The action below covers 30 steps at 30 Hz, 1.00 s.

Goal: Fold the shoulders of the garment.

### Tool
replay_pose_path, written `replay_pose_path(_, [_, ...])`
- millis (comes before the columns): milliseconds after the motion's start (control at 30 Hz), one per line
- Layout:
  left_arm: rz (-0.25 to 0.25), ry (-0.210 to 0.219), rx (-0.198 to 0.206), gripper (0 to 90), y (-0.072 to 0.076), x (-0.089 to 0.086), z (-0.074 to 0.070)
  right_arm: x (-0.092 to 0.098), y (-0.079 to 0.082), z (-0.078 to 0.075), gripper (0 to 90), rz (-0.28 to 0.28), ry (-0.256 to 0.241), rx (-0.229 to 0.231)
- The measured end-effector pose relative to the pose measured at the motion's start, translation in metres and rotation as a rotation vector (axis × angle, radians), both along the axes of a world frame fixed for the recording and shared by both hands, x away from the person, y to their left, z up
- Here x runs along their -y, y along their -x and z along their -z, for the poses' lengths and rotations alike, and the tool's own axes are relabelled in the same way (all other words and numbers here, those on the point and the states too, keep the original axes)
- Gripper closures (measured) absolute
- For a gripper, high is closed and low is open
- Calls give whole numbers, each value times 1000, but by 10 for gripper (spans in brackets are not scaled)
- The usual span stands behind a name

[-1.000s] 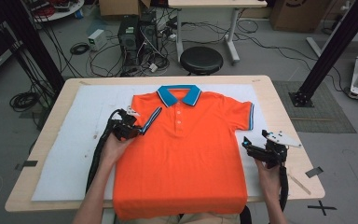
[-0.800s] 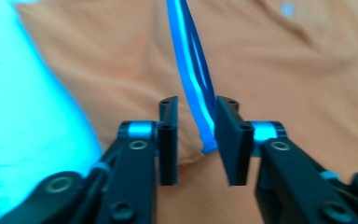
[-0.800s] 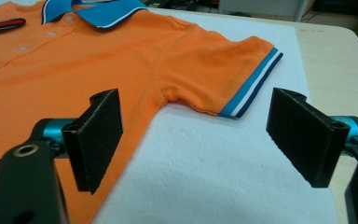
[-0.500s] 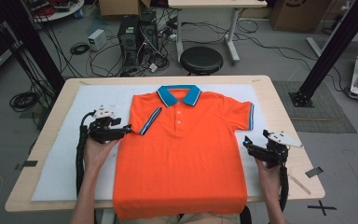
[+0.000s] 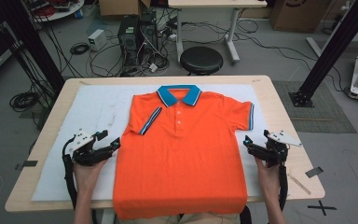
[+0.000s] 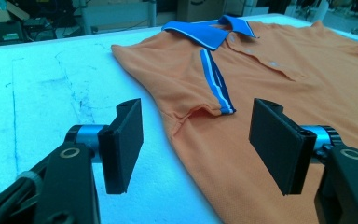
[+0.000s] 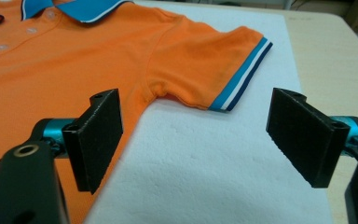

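The orange polo shirt (image 5: pixel 182 149) lies flat on the bench; my left gripper (image 5: pixel 108 147) and right gripper (image 5: pixel 248 145) both have fingers spread, empty. It's soft, light, floppy (I'd pinch the sleeve hems)

Open claw (image 7: pixel 196 140) beside orange sleeve (image 7: pixel 205 70)
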State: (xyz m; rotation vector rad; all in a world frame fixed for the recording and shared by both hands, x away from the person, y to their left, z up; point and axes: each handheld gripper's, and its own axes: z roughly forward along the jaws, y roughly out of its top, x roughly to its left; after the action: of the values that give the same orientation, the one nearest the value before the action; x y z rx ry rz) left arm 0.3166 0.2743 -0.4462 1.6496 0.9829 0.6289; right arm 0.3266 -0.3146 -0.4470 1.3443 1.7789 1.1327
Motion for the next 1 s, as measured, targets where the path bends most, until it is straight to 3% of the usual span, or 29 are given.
replay_pose_path(100, [8,1,-4,350,1,0,2,0,-3,0,212,-4,3,-23])
replay_pose_path(167, [14,-14,-1,351,1,1,2,4,-10,-1,293,-22,-34,-82])
replay_pose_path(200, [14,-14,-1,351,1,1,2,4,-10,-1,293,-22,-34,-82])
replay_pose_path(300, [19,-20,-9,351,0,2,2,8,-27,-4,295,-18,-61,-167])
replay_pose_path(367, [19,-19,-10,351,0,2,2,8,-33,-7,296,-12,-53,-184])
replay_pose_path(400, [13,-19,-13,351,0,2,2,10,-46,-13,318,-8,-58,-225])
replay_pose_path(533, [7,-24,-18,351,-1,2,2,12,-62,-20,331,1,-57,-268])
replay_pose_path(633, [8,-28,-18,351,-1,2,2,22,-81,-26,345,19,-100,-310])
replay_pose_path(767, [9,-32,-18,351,-1,3,2,24,-87,-21,355,24,-112,-341])
replay_pose_path(867, [9,-35,-23,351,-1,4,2,20,-93,-12,386,0,-109,-405])
replay_pose_path(1000, [11,-46,-20,351,-1,5,2,16,-96,-8,416,-8,-83,-410])
